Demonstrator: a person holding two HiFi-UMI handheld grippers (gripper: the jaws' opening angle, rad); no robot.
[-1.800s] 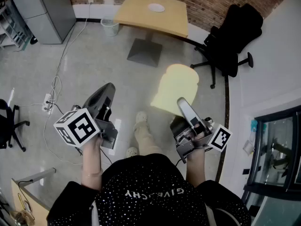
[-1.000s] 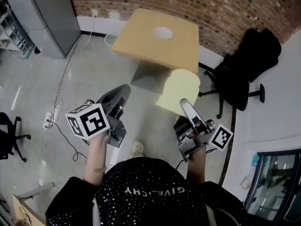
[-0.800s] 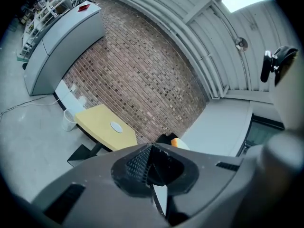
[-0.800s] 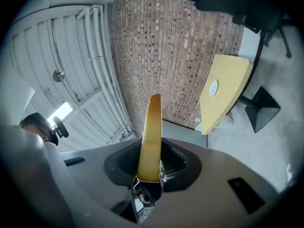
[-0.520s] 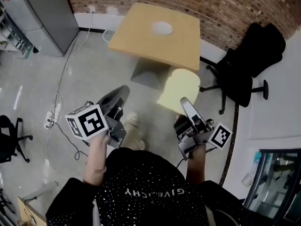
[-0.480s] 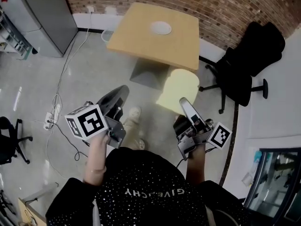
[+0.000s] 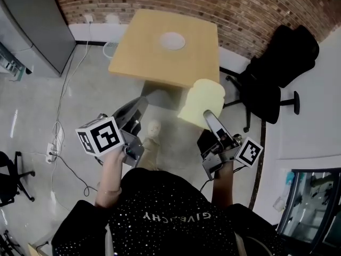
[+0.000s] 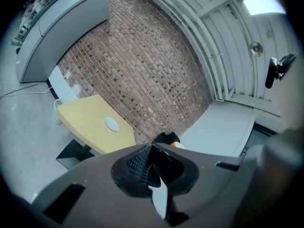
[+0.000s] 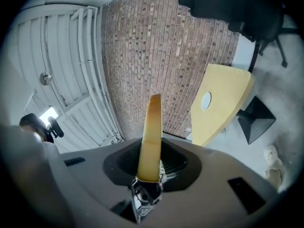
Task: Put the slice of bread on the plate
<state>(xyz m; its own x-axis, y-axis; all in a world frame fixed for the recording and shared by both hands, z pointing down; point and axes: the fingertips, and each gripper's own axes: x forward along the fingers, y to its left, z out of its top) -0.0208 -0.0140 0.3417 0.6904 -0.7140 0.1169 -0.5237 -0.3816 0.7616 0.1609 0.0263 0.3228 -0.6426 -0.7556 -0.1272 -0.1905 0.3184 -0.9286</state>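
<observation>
A pale slice of bread (image 7: 202,101) stands out forward from my right gripper (image 7: 208,114), which is shut on its lower edge. In the right gripper view the bread (image 9: 151,137) rises edge-on between the jaws. The small white plate (image 7: 172,40) lies on a yellow wooden table (image 7: 144,57) ahead of both grippers, and the bread is short of the table's near edge. The plate (image 9: 205,101) also shows in the right gripper view, and in the left gripper view the plate (image 8: 112,124) sits far off. My left gripper (image 7: 139,104) is shut with nothing in it.
A black office chair (image 7: 273,63) stands right of the table. A grey cabinet (image 7: 29,28) is at the left, a white bin (image 7: 109,48) stands by the brick wall (image 7: 240,4), and cables (image 7: 58,137) trail over the floor. The person's shoe (image 7: 153,128) is below.
The person has walked toward the table, which now lies closer and larger. Both grippers have moved forward with them, and the bread stays in the right one.
</observation>
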